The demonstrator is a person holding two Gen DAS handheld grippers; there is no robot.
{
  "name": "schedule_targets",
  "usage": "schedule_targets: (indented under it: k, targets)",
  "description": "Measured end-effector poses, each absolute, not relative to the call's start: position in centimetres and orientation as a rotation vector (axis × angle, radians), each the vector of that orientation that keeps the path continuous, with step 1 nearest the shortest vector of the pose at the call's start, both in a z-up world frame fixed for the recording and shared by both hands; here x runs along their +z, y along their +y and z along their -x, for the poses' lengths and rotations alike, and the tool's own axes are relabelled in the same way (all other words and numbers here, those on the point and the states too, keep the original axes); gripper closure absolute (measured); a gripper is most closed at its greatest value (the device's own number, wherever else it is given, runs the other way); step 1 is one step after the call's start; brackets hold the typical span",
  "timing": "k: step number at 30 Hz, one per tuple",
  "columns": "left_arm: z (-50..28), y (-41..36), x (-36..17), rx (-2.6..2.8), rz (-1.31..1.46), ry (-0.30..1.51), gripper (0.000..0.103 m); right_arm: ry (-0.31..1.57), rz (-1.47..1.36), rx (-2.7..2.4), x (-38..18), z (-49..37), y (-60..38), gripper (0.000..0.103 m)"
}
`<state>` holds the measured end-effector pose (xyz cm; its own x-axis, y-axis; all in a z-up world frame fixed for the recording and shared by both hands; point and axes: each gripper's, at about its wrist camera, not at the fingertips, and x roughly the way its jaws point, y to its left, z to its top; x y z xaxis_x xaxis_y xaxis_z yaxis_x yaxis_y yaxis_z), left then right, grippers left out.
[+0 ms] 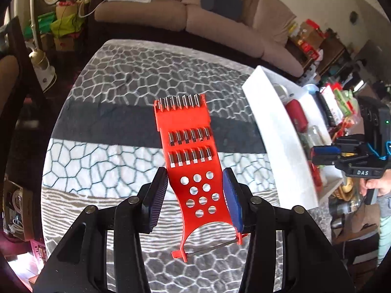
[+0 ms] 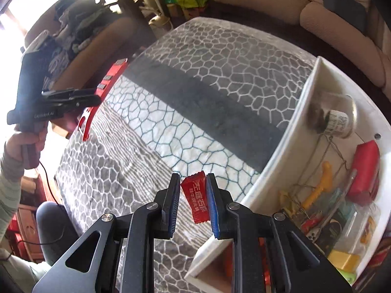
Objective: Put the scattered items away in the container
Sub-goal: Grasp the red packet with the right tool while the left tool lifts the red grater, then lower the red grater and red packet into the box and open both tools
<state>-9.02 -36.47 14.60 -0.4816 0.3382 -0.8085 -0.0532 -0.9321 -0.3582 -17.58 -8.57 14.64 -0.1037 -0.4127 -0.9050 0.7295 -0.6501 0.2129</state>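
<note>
Left gripper (image 1: 195, 195) pinching red bit rack (image 1: 189, 156); right gripper (image 2: 193, 201) pinching sachet (image 2: 195, 199); risk: long rack may pivot or snag white tray (image 2: 276, 168) wall on release.

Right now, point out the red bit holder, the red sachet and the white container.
red bit holder (image 1: 193, 168), left wrist view, perforated middle.
red sachet (image 2: 196, 196), right wrist view, printed face.
white container (image 2: 283, 156), right wrist view, near wall.

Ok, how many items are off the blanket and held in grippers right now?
2. The red bit holder is clamped in the left gripper; the red candy wrapper is in the right gripper, near the white container.
</note>
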Motion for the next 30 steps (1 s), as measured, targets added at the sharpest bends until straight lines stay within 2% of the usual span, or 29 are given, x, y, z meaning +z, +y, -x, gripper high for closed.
schedule_targets:
  k: [5,9,12,16,22,24,26,27,28,29,30]
  targets:
    - [10.9,-26.7,17.5,2.399,1.381,-0.374,0.06,0.17,-1.391,-2.019,17.5,18.5,-1.1,0.082]
    - [13.4,-17.9,17.5,2.314,1.389,-0.314,0.06,0.033,-1.42,-2.132,16.9,19.2,4.9,0.082]
    - [15.4,-12.2,16.8,2.291,1.416,-0.251,0.06,-0.137,-1.413,-2.199,16.2,19.5,9.1,0.082]
    - [18.3,-6.9,15.5,2.293,1.445,-0.172,0.06,-0.25,-1.42,-2.237,13.6,20.5,11.9,0.082]
    - [22.2,-3.1,12.3,2.344,1.501,-0.046,0.06,-0.311,-1.42,-2.298,10.1,22.3,13.6,0.078]
    - [22.9,-2.7,11.2,2.365,1.523,-0.035,0.06,-0.313,-1.426,-2.302,9.4,22.5,13.8,0.07]
    - [23.1,-2.7,10.3,2.376,1.532,-0.054,0.058,-0.335,-1.408,-2.303,9.2,22.6,14.2,0.051]
    - [23.1,-2.7,10.0,2.38,1.536,-0.064,0.053,-0.361,-1.388,-2.304,9.3,22.5,14.5,0.047]
    - [23.0,-2.8,10.0,2.395,1.531,-0.066,0.03,-0.394,-1.364,-2.306,9.5,22.3,14.8,0.04]
    - [22.7,-3.1,10.1,2.425,1.518,-0.065,0.009,-0.419,-1.341,-2.314,9.7,22.1,15.3,0.04]
    - [22.4,-3.4,10.4,2.449,1.497,-0.069,0.004,-0.436,-1.319,-2.325,10.1,21.8,15.6,0.039]
